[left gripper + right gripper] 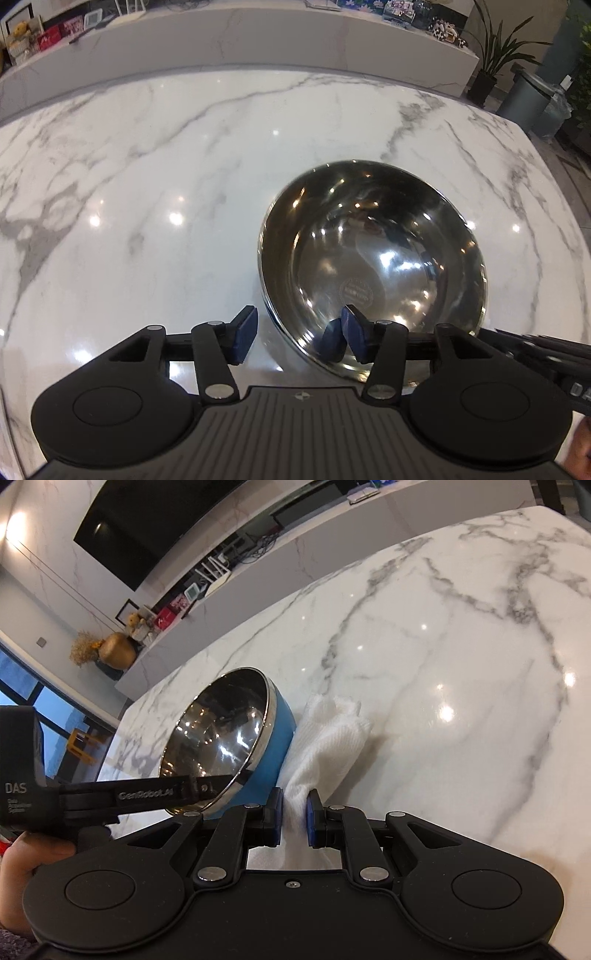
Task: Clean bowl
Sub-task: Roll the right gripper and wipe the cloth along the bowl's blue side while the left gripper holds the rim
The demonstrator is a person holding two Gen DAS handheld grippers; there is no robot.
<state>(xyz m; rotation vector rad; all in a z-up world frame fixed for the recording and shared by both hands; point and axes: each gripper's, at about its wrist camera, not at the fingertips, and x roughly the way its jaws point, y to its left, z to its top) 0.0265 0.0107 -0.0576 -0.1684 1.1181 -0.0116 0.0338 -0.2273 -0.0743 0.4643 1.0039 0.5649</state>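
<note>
Your left gripper [299,334] is spread wide with the bowl's [373,266] near rim between its pads, one pad outside, one inside, not yet clamped. Your right gripper [294,814] is pinched shut on the white cloth [325,734], which lies against the bowl's blue outer wall just ahead and to its left. The bowl sits tilted on the table [147,166]. The polished steel is slick: unless the left pads close on the rim, a push from the cloth could slide or tip it.
</note>
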